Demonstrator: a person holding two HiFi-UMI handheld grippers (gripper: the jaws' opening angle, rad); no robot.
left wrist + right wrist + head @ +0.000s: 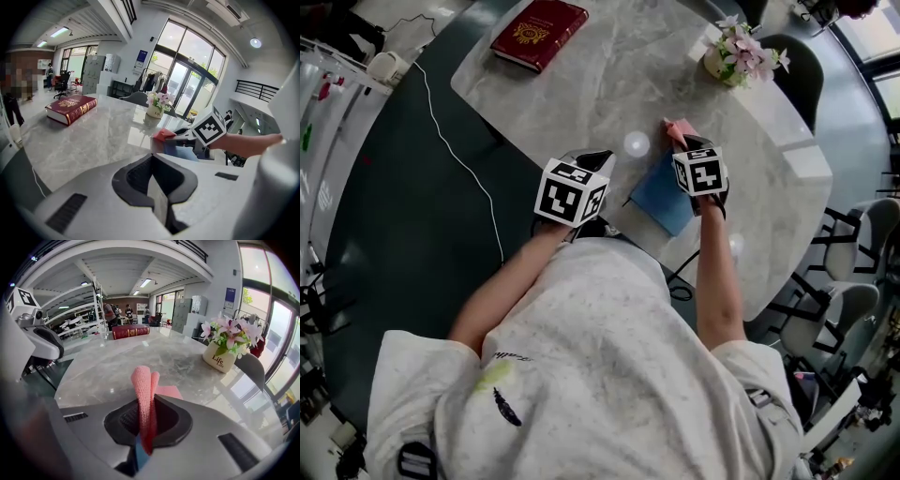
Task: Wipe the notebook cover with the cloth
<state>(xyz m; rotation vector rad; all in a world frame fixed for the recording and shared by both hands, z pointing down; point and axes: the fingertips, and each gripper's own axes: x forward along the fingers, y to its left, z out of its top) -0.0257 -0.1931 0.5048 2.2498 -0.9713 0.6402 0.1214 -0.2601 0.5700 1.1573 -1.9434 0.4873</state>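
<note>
Overhead, the right tool (692,148) holds the pink cloth (677,129) at the far edge of the blue notebook (664,197), which lies on the marble worktop (609,84). The left tool (592,164) sits just beside the notebook. Its own view shows its jaws together, with nothing between them. The right gripper view shows the jaws pinching the cloth, which stands upright.
</note>
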